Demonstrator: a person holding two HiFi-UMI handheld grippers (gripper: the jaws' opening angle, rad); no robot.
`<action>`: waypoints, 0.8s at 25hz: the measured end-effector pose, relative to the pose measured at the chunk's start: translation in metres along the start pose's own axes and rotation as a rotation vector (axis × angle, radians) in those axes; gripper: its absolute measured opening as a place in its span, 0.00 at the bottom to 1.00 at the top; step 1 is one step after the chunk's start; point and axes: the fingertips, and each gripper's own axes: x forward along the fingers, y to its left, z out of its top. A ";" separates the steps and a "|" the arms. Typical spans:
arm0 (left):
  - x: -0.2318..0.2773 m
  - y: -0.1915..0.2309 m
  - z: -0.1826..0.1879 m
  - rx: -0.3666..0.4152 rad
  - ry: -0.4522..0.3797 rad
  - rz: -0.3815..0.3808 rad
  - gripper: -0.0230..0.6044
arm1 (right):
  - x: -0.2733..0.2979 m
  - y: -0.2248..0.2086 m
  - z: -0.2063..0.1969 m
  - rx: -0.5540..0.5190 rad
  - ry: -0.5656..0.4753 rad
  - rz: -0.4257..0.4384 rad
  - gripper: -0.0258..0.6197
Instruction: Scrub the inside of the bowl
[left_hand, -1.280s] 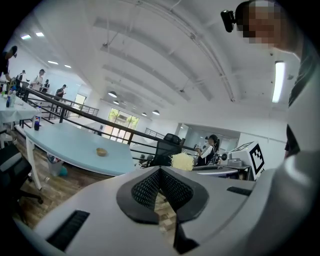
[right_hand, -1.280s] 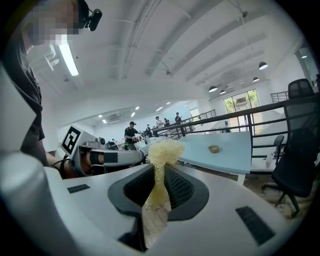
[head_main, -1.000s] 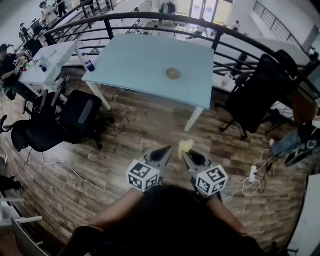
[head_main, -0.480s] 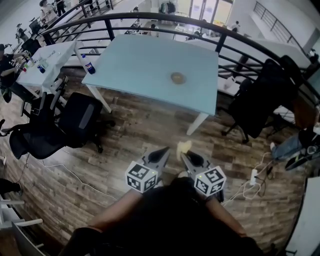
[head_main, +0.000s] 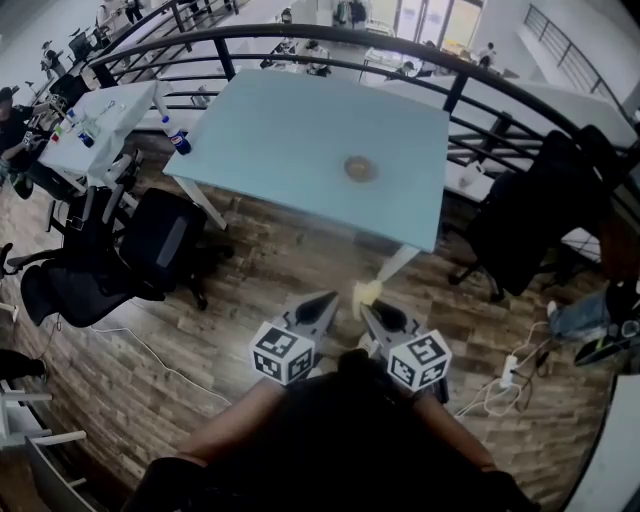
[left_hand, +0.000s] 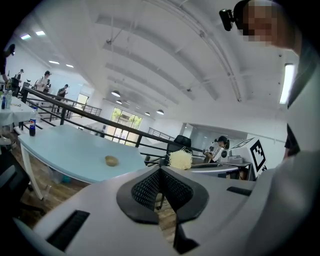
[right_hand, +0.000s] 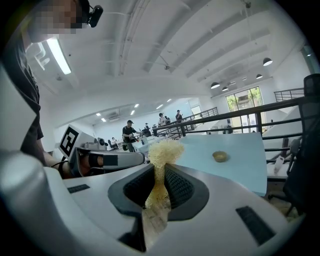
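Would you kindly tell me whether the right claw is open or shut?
Shut: the right claw pinches the pale yellow fibrous scrubber.

We count two grippers, the left gripper (head_main: 330, 299) and the right gripper (head_main: 367, 309). There are two marker cubes: one marker cube (head_main: 283, 351) on the left and a second marker cube (head_main: 420, 360) on the right. We see one bowl (head_main: 360, 168) and one yellow scrubber (head_main: 367, 292). We count two tables, a blue table (head_main: 280, 130) and a white table (head_main: 105, 115). We make out one bottle (head_main: 178, 138); the other items on the white table are too small to count. We count at least three black office chairs: one office chair (head_main: 165, 232) and another office chair (head_main: 65, 285) at the left, and a third office chair (head_main: 520, 215) at the right.
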 end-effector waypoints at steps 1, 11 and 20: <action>0.012 0.000 0.003 -0.001 0.001 0.000 0.03 | 0.002 -0.011 0.004 -0.001 -0.001 0.004 0.14; 0.125 -0.005 0.041 0.000 -0.020 0.013 0.03 | -0.005 -0.128 0.042 -0.003 0.000 0.011 0.14; 0.185 -0.027 0.052 0.006 -0.024 -0.044 0.03 | -0.020 -0.189 0.053 0.036 -0.014 -0.005 0.14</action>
